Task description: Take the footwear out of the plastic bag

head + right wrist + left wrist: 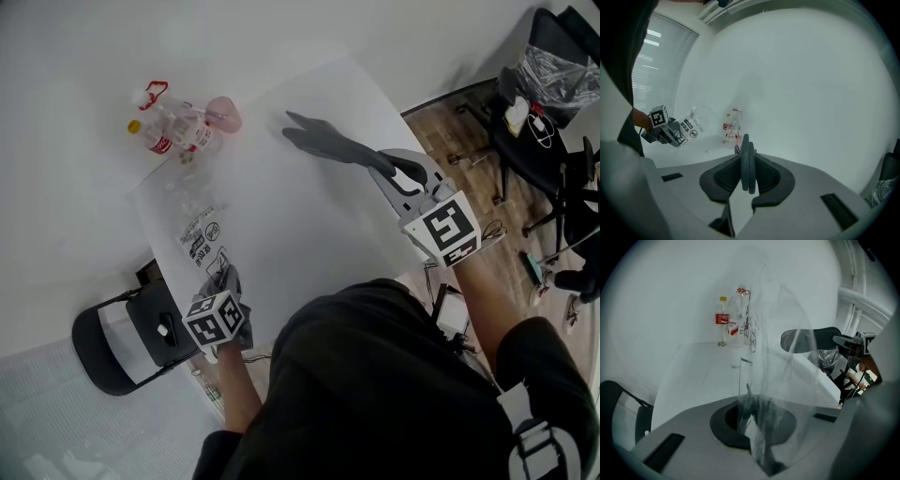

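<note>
The grey flat footwear [323,141] hangs above the white table [309,234], clear of the bag, with my right gripper [382,164] shut on its near end. In the right gripper view the pair [748,161] stands edge-on, pinched between the jaws. The clear plastic bag [192,211], printed with black warning marks, spreads over the table's left part. My left gripper [223,281] is shut on its near edge. In the left gripper view the bag [773,357] rises crumpled from the closed jaws and looks empty.
Two plastic bottles [173,127] and a pink cup [225,114] stand at the table's far left corner. A black folding chair [131,337] sits left of the table, below my left gripper. Office chairs and a bagged bin [558,75] stand on the wooden floor to the right.
</note>
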